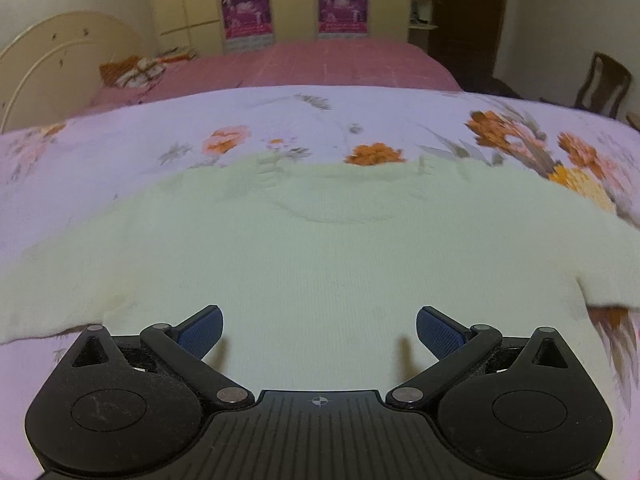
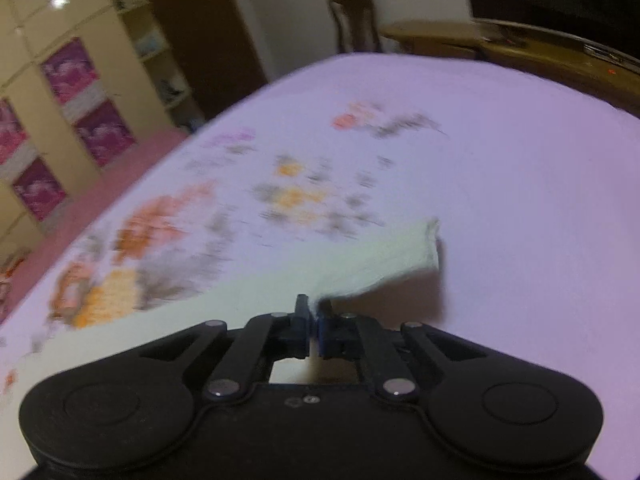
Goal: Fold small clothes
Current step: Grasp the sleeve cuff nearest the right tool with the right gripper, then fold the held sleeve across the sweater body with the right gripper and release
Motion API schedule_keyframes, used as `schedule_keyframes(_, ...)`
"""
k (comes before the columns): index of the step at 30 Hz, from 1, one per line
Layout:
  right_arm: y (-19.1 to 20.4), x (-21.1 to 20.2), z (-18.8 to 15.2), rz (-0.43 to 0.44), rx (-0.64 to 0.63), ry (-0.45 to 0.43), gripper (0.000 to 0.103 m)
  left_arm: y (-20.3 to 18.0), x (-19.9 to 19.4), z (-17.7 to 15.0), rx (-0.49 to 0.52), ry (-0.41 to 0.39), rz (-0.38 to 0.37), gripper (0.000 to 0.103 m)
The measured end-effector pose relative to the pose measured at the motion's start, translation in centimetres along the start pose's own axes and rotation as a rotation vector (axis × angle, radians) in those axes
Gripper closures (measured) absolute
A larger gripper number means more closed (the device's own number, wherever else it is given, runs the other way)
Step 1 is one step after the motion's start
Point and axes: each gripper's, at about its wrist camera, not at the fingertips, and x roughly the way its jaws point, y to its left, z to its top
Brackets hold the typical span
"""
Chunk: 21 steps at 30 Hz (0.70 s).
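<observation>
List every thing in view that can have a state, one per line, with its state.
Pale cream knitted sweater: spread flat on the bed, sleeves out to both sides.
Sweater's sleeve: lifted off the sheet, pinched near its cuff end.
Left gripper: open, above the sweater's lower body, holding nothing.
Right gripper: shut on the sleeve.
White floral bedsheet: laid over the bed, under the sweater.

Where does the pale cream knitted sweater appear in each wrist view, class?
Left wrist view: the pale cream knitted sweater fills the centre, spread flat on the bed.
Right wrist view: only its sleeve shows, centre-right, lifted above the bed.
Shared landmark: the floral white bedsheet.
</observation>
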Motion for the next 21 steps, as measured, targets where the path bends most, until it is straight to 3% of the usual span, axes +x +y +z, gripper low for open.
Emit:
schedule_keyframes(3,4.9,-1.0,0.0,0.121,-0.091,-0.014,0.098,2.2,-0.3,0.6,-0.058,-0.016,0.01,0.0)
schedule_keyframes(7,14.4,-1.4,-1.9,0.331,-0.238,0.008,0.099,6.2,-1.0,1.1,-0.145,-0.035,0.025,0.0)
schedule_keyframes(11,23.6,-0.5,-6.6,0.493,-0.375,0.088,0.099,10.4,-1.5,1.5,-0.194,-0.067,0.069,0.0)
schedule_keyframes(14,28.9,0.8,-11.6,0.577,-0.469,0.201,0.098,13.2,-1.2,1.7,-0.217,-0.074,0.072,0.0)
schedule_keyframes(16,31.4,1.5,-15.1,0.598,-0.545,0.275,0.091,14.3,-0.7,1.6,-0.223,-0.066,0.052,0.0)
schedule_keyframes(18,32.9,1.7,-17.4,0.593,-0.633,0.316,0.067,15.0,-0.4,1.5,-0.215,-0.069,0.029,0.0)
schedule_keyframes(21,33.4,0.4,-18.6,0.636,-0.721,0.307,0.065,14.9,0.2,1.4,-0.193,-0.084,0.005,0.0)
